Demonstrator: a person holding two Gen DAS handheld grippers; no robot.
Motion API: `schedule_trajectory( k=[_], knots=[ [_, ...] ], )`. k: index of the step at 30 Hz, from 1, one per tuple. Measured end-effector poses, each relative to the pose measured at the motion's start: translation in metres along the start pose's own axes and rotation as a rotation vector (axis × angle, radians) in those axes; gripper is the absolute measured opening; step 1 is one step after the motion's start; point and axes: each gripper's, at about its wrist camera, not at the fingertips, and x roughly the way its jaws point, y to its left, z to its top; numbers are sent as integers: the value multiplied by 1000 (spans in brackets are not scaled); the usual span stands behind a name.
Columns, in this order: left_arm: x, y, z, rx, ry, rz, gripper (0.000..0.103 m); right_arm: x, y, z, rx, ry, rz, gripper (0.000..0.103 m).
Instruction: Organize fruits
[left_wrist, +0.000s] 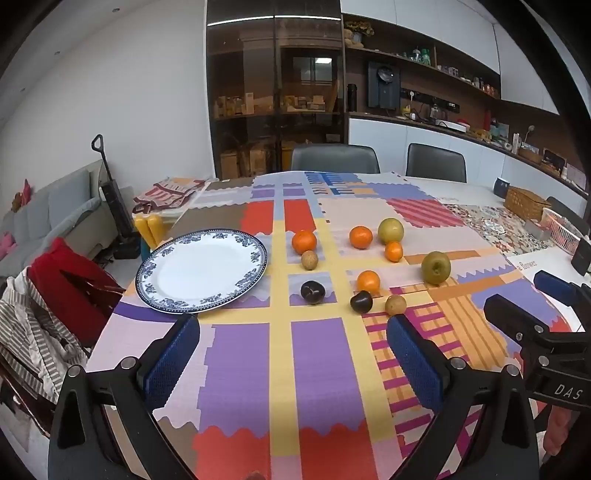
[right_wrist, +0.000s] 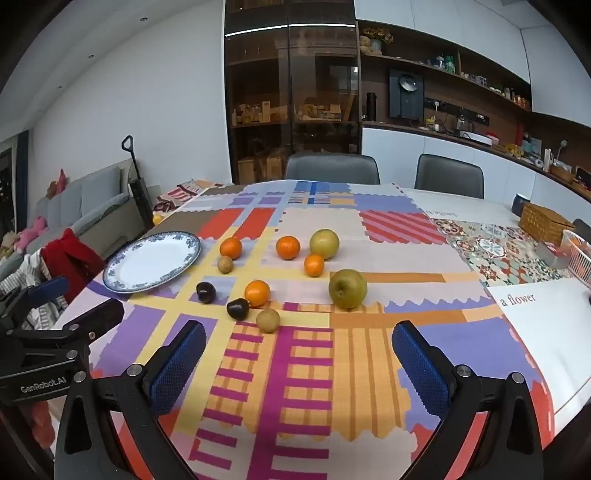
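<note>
Your left hand-held gripper (left_wrist: 293, 354) and right hand-held gripper (right_wrist: 299, 356) both hover over the near edge of the surface (right_wrist: 546, 332) with their blue-padded jaws spread wide and nothing between them. The round white plate with a blue floral rim (left_wrist: 201, 271) sits bare at the left edge. Toward the middle lie four orange mandarins (right_wrist: 288, 247), two yellow-green apples (right_wrist: 348, 288), two dark purple plums (right_wrist: 238, 308) and two small tan round fruits (right_wrist: 268, 320), scattered loosely on the patchwork cloth (right_wrist: 295, 369), none on the plate.
</note>
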Motion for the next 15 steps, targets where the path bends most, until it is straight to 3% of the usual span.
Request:
schedule_trajectory(
  k=[15],
  knots=[
    [-12,2,7,6,-10,15,103,-4,4,-1,-6,-14,-10,102]
  ],
)
